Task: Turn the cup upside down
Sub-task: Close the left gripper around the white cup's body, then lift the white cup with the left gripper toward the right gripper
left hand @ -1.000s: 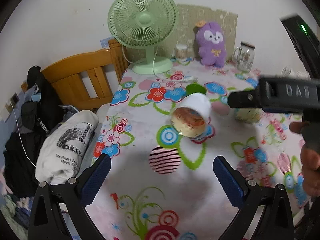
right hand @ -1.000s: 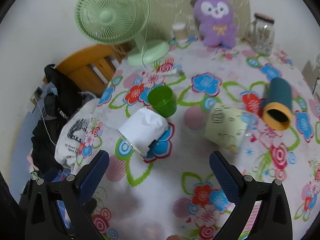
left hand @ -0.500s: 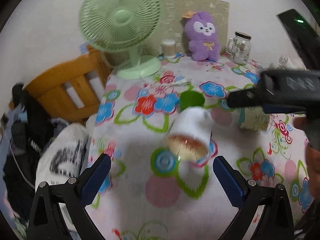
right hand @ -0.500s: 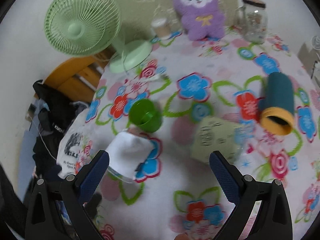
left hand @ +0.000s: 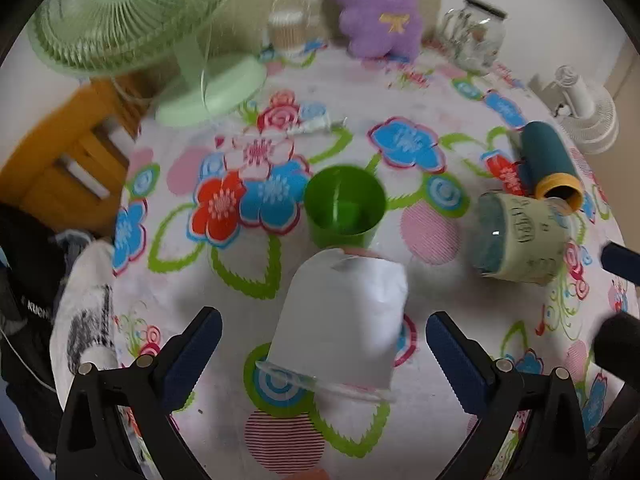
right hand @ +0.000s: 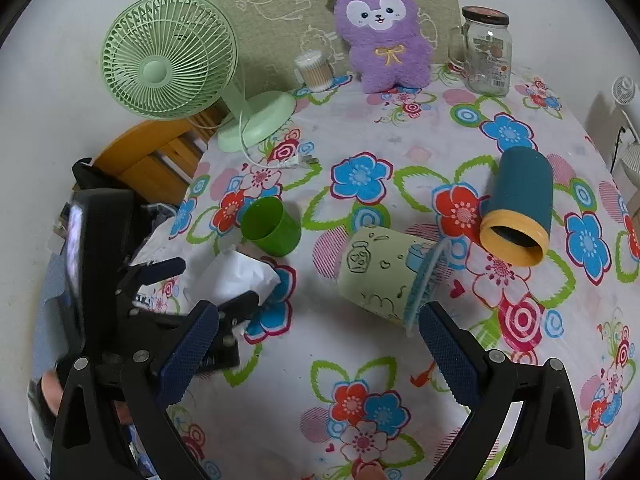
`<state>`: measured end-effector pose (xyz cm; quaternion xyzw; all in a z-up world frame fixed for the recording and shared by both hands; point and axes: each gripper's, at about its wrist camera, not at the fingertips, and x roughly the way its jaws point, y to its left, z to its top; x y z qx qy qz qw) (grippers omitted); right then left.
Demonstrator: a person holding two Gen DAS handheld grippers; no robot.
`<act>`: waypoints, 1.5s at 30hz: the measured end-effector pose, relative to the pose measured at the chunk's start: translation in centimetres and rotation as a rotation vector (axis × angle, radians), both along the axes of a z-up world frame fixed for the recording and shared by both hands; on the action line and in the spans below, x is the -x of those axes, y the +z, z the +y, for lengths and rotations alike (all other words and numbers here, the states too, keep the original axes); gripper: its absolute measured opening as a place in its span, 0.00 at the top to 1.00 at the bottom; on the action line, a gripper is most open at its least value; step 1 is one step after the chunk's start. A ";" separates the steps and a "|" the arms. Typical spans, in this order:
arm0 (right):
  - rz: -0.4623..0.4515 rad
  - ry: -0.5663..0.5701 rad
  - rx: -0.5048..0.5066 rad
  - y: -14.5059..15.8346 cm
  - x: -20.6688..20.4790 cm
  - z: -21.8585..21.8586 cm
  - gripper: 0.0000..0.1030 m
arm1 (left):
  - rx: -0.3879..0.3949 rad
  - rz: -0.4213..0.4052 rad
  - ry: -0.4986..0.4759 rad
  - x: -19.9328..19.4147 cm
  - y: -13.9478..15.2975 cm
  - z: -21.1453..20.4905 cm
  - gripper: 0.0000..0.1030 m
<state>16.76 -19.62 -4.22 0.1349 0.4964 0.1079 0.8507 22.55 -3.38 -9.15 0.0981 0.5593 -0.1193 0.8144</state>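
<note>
A white cup [left hand: 340,324] lies on its side on the flowered tablecloth [left hand: 400,92], mouth toward me, between the open fingers of my left gripper [left hand: 322,354]. The pads [left hand: 192,356] flank it without touching. In the right wrist view the same cup [right hand: 236,276] sits behind the left gripper's black body [right hand: 160,304]. My right gripper [right hand: 316,356] is open and empty, hovering just in front of a pale green cup [right hand: 380,280] that lies on its side.
A green cup [left hand: 344,204] stands upright just behind the white cup. A teal cup with a yellow rim [right hand: 518,204] lies at the right. A green fan [right hand: 172,64], purple plush [right hand: 384,32], glass jar [right hand: 486,52] and cotton-swab tub [right hand: 314,70] stand at the back. A wooden chair [right hand: 152,160] stands left.
My left gripper moved forward and down, so the white cup now lies between its fingers. My right gripper moved closer to the pale green cup.
</note>
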 end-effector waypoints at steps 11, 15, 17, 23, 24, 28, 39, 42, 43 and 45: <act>0.010 -0.020 -0.013 -0.6 0.3 -1.4 0.02 | 0.074 0.098 0.056 -1.3 -1.1 1.3 0.34; 0.018 -0.020 -0.029 -0.8 0.6 -1.7 0.02 | 0.107 0.094 0.072 -0.7 -0.4 1.7 0.36; 0.018 -0.017 -0.032 -0.8 0.8 -1.9 0.02 | 0.139 0.094 0.076 0.2 0.2 1.9 0.36; 0.013 -0.032 -0.037 -0.8 1.8 -3.0 0.02 | 0.199 0.084 0.108 4.7 1.9 1.3 0.36; 0.016 -0.036 -0.041 -0.9 2.0 -3.3 0.02 | 0.213 0.085 0.109 5.5 2.0 1.1 0.36; 0.023 -0.033 -0.039 -1.3 3.1 -3.9 0.02 | 0.274 0.076 0.109 9.0 2.8 0.0 0.36; 0.018 -0.012 0.032 -2.6 8.2 -6.2 0.02 | 0.325 0.018 0.216 13.5 2.7 -2.9 0.35; 0.024 -0.058 0.034 -2.9 9.1 -8.4 0.02 | 0.376 0.074 0.211 14.1 1.4 -4.3 0.35; 0.026 -0.074 0.030 -3.0 9.3 -9.0 0.02 | 0.399 0.102 0.209 14.3 0.7 -4.9 0.35; 0.028 -0.101 0.026 -3.2 9.7 -10.1 0.02 | 0.403 0.121 0.213 14.7 0.0 -5.7 0.35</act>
